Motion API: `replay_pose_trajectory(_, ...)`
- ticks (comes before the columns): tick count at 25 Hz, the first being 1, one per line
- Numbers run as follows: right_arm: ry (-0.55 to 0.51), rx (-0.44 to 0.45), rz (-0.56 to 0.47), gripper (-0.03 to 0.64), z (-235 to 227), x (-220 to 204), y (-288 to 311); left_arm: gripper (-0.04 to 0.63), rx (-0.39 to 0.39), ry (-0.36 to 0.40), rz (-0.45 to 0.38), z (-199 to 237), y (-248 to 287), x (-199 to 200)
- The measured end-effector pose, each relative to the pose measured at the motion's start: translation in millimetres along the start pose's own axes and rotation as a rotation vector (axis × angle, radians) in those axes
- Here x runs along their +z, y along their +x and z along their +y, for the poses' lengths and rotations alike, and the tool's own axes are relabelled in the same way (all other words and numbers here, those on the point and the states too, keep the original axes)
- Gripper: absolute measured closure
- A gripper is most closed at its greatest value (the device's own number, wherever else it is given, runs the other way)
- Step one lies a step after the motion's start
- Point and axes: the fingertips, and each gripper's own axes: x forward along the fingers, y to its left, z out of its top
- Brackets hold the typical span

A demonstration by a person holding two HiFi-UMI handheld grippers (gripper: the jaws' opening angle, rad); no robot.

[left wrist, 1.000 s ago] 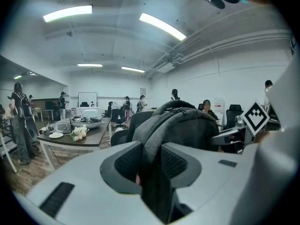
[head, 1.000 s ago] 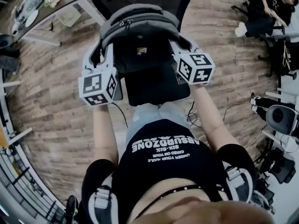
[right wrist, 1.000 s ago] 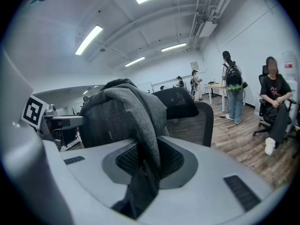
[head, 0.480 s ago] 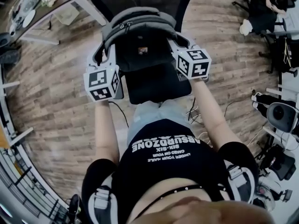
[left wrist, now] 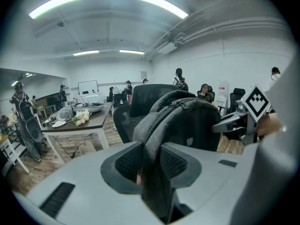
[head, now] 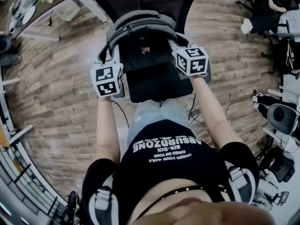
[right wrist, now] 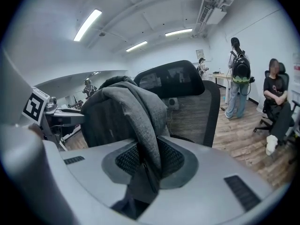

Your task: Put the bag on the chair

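The bag (head: 143, 46) was pinched from both sides, its grey fabric clamped in the left tongs (left wrist: 149, 163) and right tongs (right wrist: 149, 162), and held over the chair (head: 159, 86) seat.

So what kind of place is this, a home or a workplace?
Most likely a shared office or lab workspace: there is a mesh office chair, a work table under ceiling strip lights, and other people standing or sitting around the open, wood-floored room.
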Motion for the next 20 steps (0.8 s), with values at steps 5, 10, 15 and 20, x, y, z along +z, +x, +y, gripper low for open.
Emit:
replay_pose_trajectory(5, 0.001, -0.004, 0.041, 0.526, -2.5, -13.5, 9.2, 0.486, 0.004, -0.003, 0.036, 0.0, 7.3, -15.5)
replay_pose_trajectory(10, -0.016, -0.005, 0.080, 0.526, -1.9, -24.0, 20.8, 0.486, 0.003, -0.016, 0.067, 3.6, 13.3, -29.3)
replay_pose_trajectory(15, -0.019, -0.004, 0.111, 0.525, -4.7, -38.1, 33.4, 0.486, 0.006, -0.024, 0.101, 4.3, 20.7, -48.0)
replay_pose_trajectory(20, -0.018, 0.009, 0.127, 0.525, -5.0, -50.6, 46.0, 0.486, 0.016, -0.031, 0.130, 7.3, 26.5, -59.6)
